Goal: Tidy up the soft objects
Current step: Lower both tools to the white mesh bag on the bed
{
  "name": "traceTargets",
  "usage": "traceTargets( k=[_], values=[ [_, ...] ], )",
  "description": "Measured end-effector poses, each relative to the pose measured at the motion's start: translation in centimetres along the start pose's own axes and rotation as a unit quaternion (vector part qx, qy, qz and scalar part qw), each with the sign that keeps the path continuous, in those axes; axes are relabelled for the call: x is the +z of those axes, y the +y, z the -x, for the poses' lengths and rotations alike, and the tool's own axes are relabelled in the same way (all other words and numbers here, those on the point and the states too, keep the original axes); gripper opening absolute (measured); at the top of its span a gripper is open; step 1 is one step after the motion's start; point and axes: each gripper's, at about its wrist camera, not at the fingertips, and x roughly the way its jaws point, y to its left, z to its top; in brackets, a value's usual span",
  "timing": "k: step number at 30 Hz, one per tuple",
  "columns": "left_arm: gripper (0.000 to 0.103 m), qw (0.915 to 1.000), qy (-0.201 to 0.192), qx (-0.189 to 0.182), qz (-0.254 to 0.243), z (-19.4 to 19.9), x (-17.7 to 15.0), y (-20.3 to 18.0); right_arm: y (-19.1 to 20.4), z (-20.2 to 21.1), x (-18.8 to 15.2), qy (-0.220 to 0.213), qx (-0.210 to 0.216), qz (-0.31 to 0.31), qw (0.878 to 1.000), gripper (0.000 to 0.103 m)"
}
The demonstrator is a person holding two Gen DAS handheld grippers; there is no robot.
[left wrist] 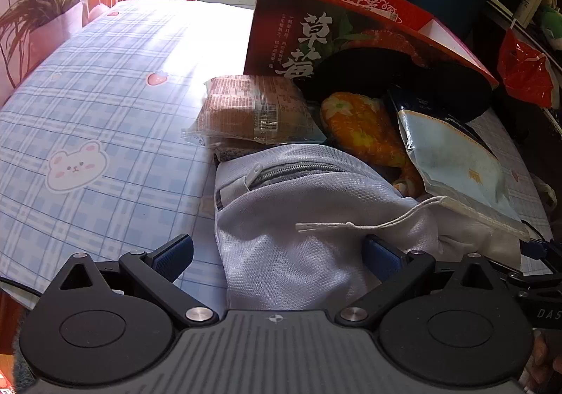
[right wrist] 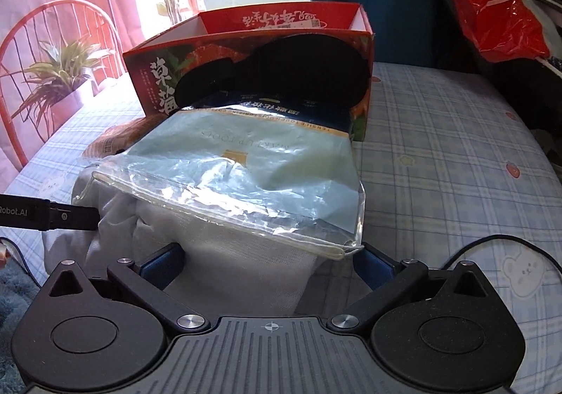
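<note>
A plaid bedsheet [left wrist: 105, 106] carries everything. The red strawberry carton [right wrist: 217, 39] stands open and looks empty, so by my judgement sorting is barely begun. Piled against its front lie the white mesh laundry bag [left wrist: 298, 218], a black round cushion [left wrist: 386, 74], a cotton-pad pouch [right wrist: 253, 165], a wrapped brown package [left wrist: 246, 109] and an orange floral pouch [left wrist: 361, 123]. The left gripper [left wrist: 277, 253] and right gripper [right wrist: 268, 262] are both spread wide, straddling the mesh bag, clamping nothing.
</note>
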Motion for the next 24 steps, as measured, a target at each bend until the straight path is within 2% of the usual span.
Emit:
traceTargets(
  k=[8, 15, 24],
  values=[
    [0.103, 0.9994, 0.008, -0.024, 0.022, -1.8, -0.7, 0.8, -0.5, -1.2, -0.7, -0.001, 0.009, -0.01, 1.0, 0.103],
    [0.103, 0.9999, 0.003, -0.009, -0.007, -2.2, -1.0, -0.1, -0.1, -1.4, -1.2, -0.012, 0.008, 0.003, 1.0, 0.103],
    [0.103, 0.9999, -0.004, -0.005, -0.008, -2.2, -1.2, -0.1, -0.7, -1.5, -1.6, -0.01, 0.019, -0.014, 1.0, 0.103]
  ],
)
